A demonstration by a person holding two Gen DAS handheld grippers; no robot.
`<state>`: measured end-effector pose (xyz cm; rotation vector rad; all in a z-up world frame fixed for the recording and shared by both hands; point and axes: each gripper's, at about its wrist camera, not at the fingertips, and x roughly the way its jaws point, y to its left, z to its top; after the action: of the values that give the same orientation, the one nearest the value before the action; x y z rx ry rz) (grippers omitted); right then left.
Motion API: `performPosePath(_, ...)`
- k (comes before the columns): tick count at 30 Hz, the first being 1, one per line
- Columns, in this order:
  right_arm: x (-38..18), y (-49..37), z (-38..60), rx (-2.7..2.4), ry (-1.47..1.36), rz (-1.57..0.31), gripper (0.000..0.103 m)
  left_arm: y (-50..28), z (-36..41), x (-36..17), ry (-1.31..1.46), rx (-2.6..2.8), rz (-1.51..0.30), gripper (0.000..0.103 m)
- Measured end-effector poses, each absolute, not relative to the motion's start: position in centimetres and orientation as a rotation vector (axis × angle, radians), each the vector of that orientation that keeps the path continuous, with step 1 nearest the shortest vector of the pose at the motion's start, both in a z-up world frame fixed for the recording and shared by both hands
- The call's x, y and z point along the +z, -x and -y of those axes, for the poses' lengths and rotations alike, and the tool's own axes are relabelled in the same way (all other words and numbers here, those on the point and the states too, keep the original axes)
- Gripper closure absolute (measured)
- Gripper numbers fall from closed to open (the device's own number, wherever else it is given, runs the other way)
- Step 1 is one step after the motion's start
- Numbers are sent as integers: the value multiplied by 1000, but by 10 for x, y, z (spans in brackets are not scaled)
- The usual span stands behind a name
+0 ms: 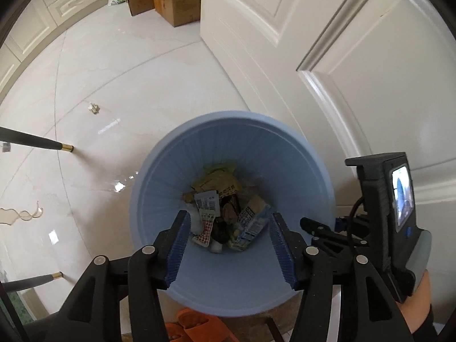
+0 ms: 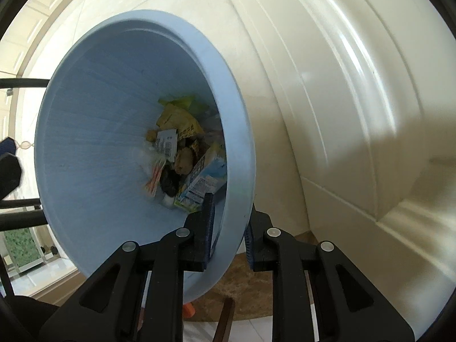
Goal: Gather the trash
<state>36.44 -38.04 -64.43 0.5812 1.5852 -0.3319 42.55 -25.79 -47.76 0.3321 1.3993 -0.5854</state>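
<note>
**Blue bin with trash, held at its rim**

Left wrist view: the left gripper (image 1: 229, 246) hangs above the blue bin (image 1: 159, 199), jaws apart, nothing between them. The bin stands on the floor (image 1: 114, 85) near a white door (image 1: 342, 57), mouth upward. Inside lie wrappers (image 1: 212, 183) and a milk carton (image 1: 250, 225), its long axis leaning against the right wall.

Right wrist view: the right gripper (image 2: 228, 229) is narrow, pinching the bin's rim (image 2: 242, 142), one pad inside, one outside. The carton lies just beyond the inner pad.
</note>
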Motion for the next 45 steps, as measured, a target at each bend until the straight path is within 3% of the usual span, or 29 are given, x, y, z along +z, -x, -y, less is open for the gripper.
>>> performPosePath(1, -639, -364, 380, -343, -573, -1577, 80, -421, 258, -464, -334, -585, -1389, 50)
performPosePath(4, -619, -365, 379, -371, -556, -1559, 48, -417, 251, -438, -353, -577, -1346, 50)
performPosePath(12, -510, -360, 357, -297, -524, -1427, 42, -363, 233, -335, -341, -623, -1191, 48)
performPosePath(16, -466, -356, 321, -237, -435, -1388, 19, -325, 211, -281, -321, -637, -1101, 46)
performPosePath(21, -394, -329, 286, -228, -373, -1286, 18, -272, 177, -218, -284, -615, -988, 45)
performPosePath(25, -338, -302, 260, -229, -304, -1194, 8, -221, 146, -166, -240, -610, -885, 43)
performPosePath(32, -231, -261, 213, -217, -191, -985, 5, -126, 72, -81, -175, -542, -710, 37)
performPosePath(39, -136, -214, 164, -166, -131, -773, 1, -33, 0, -9, -117, -363, -534, 17)
performPosePath(45, -56, -168, 123, -117, -102, -548, 0, 38, -47, 31, -116, -258, -458, 7)
